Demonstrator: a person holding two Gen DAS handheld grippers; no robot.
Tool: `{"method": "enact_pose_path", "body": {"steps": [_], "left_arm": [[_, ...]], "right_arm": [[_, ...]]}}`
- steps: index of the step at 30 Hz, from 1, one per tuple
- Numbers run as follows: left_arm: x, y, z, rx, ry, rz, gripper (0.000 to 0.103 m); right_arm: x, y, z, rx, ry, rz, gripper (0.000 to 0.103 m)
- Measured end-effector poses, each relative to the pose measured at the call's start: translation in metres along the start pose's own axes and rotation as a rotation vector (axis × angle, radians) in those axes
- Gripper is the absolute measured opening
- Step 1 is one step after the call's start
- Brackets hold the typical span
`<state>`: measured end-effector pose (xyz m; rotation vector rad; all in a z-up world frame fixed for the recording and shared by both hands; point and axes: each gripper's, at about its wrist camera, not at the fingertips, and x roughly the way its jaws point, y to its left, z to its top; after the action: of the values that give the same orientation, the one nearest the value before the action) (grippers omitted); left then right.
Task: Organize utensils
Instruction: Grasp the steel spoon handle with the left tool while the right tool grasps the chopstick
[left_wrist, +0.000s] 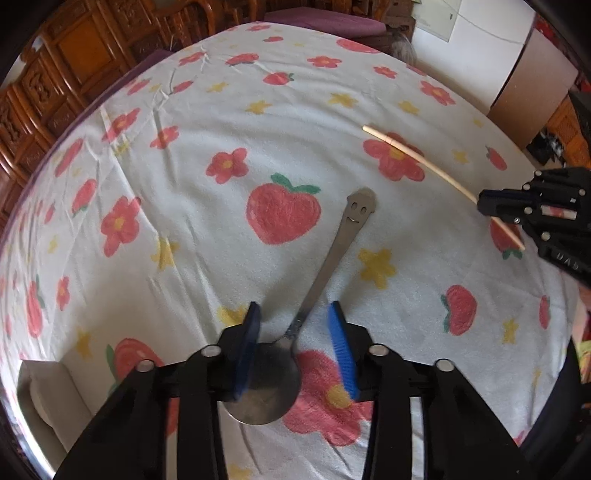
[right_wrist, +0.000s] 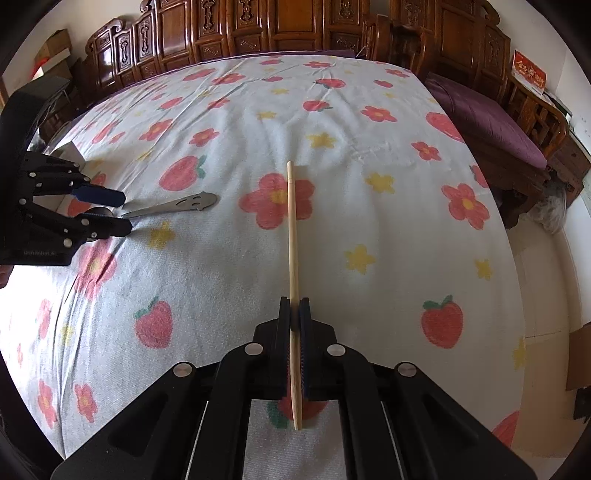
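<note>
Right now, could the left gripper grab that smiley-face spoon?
Probably yes. The left gripper is open with its fingers either side of the spoon neck, nothing between them. The right gripper is busy holding the chopstick, apart.

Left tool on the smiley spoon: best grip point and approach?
Grip the spoon at the thin neck just above the bowl, coming straight down from above. It lies flat on the cloth, and the left tool, open, already straddles that narrow neck; the wide bowl would likely slip.

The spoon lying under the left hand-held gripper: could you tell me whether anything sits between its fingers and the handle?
Nothing visible does: the left hand-held gripper is open, straddling the spoon near its neck.
</note>
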<state>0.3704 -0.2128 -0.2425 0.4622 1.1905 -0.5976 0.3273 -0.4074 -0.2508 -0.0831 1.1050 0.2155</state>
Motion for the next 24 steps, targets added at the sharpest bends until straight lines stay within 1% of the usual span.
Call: {"method": "enact_pose_path", "body": {"steps": [1, 3, 11, 13, 14, 15, 17, 18, 19, 20, 21, 23, 24], "left_arm": [[0.000, -0.001, 0.000, 0.000, 0.002, -0.002, 0.028], [0.000, -0.001, 0.000, -0.003, 0.008, -0.005, 0.026], [0.000, 0.006, 0.001, -0.025, 0.049, -0.010, 0.025], [0.000, 0.007, 0.000, -0.029, 0.047, -0.012, 0.023], [0.000, 0.007, -0.001, -0.030, 0.045, -0.011, 0.022], [-0.001, 0.007, -0.001, -0.032, 0.045, -0.017, 0.013], [-0.002, 0.005, -0.003, -0.024, 0.045, -0.009, 0.011], [-0.003, 0.003, -0.003, -0.019, 0.042, -0.003, 0.009], [-0.005, 0.004, -0.003, -0.023, 0.036, -0.001, 0.002], [-0.008, 0.006, -0.004, -0.037, 0.031, -0.016, 0.000], [-0.010, 0.008, -0.005, -0.051, 0.030, -0.020, 0.000], [-0.013, 0.008, -0.006, -0.052, 0.022, -0.003, 0.000], [-0.014, 0.008, -0.007, -0.053, 0.024, -0.008, 0.000]], "right_arm": [[0.000, 0.000, 0.000, -0.002, -0.001, -0.001, 0.006], [0.000, 0.000, 0.000, -0.003, -0.002, -0.002, 0.006], [0.001, -0.002, 0.001, 0.010, -0.003, 0.010, 0.006], [0.001, -0.001, 0.001, 0.001, -0.003, 0.006, 0.006], [0.001, 0.000, 0.001, -0.010, -0.005, 0.000, 0.006], [0.001, 0.001, 0.001, -0.017, -0.007, -0.007, 0.006], [0.002, 0.003, 0.001, -0.024, -0.011, -0.015, 0.006], [0.002, 0.003, 0.002, -0.027, -0.012, -0.017, 0.006], [0.003, 0.003, 0.003, -0.029, -0.013, -0.018, 0.006], [0.004, 0.003, 0.005, -0.030, -0.012, -0.021, 0.006], [0.005, 0.003, 0.006, -0.030, -0.011, -0.025, 0.006], [0.007, 0.003, 0.009, -0.032, -0.012, -0.032, 0.006], [0.008, 0.003, 0.011, -0.031, -0.014, -0.035, 0.007]]}}
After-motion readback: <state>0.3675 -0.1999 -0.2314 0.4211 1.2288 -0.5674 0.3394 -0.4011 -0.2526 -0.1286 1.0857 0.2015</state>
